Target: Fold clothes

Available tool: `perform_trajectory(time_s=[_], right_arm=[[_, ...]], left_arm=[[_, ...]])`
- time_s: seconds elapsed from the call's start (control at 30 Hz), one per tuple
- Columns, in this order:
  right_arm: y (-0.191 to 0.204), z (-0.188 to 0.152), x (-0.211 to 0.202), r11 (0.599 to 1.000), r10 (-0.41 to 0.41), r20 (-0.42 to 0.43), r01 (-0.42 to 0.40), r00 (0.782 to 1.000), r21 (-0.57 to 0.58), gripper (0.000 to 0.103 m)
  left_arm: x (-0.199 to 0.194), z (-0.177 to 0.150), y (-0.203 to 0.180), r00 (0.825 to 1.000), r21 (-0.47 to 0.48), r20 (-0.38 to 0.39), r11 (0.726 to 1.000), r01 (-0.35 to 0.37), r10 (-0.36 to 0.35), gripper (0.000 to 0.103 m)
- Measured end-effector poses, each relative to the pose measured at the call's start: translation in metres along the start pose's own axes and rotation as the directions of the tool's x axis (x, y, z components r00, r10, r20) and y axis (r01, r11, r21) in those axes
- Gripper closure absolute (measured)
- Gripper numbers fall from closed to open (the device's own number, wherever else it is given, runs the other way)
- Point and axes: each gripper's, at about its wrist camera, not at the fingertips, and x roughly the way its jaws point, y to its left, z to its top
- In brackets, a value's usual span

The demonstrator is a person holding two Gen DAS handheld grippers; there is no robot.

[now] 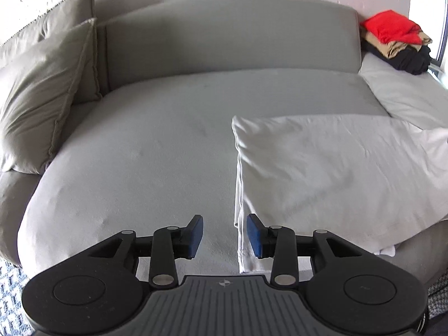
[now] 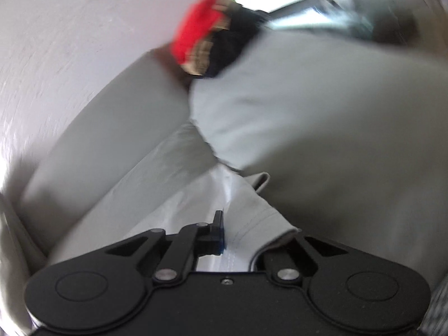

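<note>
The white garment (image 1: 322,168) lies flat on the sofa seat (image 1: 140,145), right of the seat's middle; the left tool (image 1: 224,235) hovers at its near-left edge, jaws partly apart and empty; the right tool (image 2: 224,240) is clamped on white cloth; lift evenly and keep the fold edge straight.

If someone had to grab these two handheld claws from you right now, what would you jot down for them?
Left gripper: jaws open, nothing between them, over the near left edge of the white garment spread on the sofa.
Right gripper: jaws shut on white cloth; its view is blurred.
Done: a stack of folded clothes, red on top, sits at the sofa's far right corner.
Left: finish folding the white garment, then add it to the stack.
</note>
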Motion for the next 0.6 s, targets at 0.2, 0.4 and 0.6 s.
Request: perform_trajectory(time_s=[0.2, 0.4, 0.6], right_arm=[[0.106, 0.0, -0.015, 0.94, 0.096, 0.025, -0.082, 0.995, -0.332, 0.1], [0.213, -0.072, -0.031, 0.752, 0.274, -0.068, -0.258, 0.959, -0.607, 0.1], [0.245, -0.178, 0.004, 0.587, 0.2, -0.345, -0.394, 0.917, -0.707, 0.1]], left_arm=[[-0.001, -0.001, 0.032, 0.999, -0.194, 0.033, 0.98, 0.039, -0.033, 0.067], [-0.003, -0.005, 0.055, 0.998, -0.35, 0.062, 0.936, 0.04, -0.019, 0.068], [-0.003, -0.008, 0.063, 0.998, -0.416, 0.063, 0.909, 0.03, -0.005, 0.068]])
